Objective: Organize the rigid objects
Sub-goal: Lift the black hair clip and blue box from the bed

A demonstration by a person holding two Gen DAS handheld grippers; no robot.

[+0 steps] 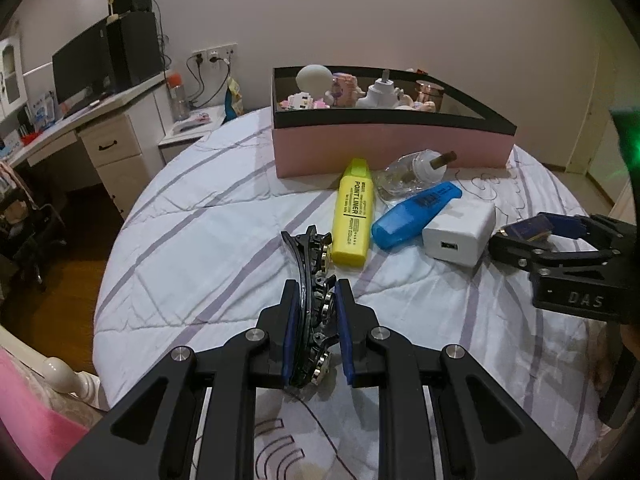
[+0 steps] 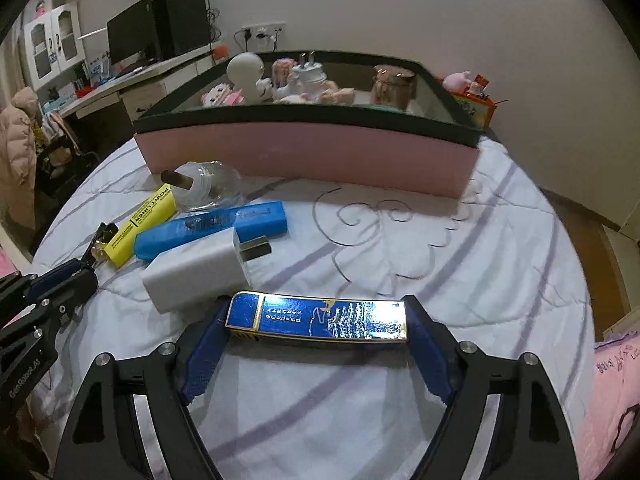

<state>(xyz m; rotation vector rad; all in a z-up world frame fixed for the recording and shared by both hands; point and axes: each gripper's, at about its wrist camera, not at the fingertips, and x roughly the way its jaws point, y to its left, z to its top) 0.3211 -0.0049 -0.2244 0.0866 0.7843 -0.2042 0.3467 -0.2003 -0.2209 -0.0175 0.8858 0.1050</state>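
A: In the left wrist view, our left gripper (image 1: 318,322) has its blue pads pressed onto a black hair clip (image 1: 310,280), closed to a narrow gap with the clip between them. The clip's long axis runs straight ahead along the fingers, its far tip pointing towards the pink box (image 1: 392,144) at the back of the bed.

B: So for us the box lies dead ahead, beyond the yellow highlighter (image 1: 354,216), the blue highlighter (image 1: 416,214) and the white charger (image 1: 460,234). We judge the clip must travel over those

A: In the right wrist view, our right gripper (image 2: 318,322) is spread wide, and the blue lighter (image 2: 320,316) lies crosswise between the fingers, one pad at each end. We take it as gripped end to end, though contact at the right pad is hard to confirm.

B: Its long axis runs left to right, square to the fingers. The box (image 2: 308,152) is again straight ahead, with open quilt (image 2: 500,248) in between. Neither hand looks clearly nearer; the right has the freer path, the charger (image 2: 196,272) sitting just left of it
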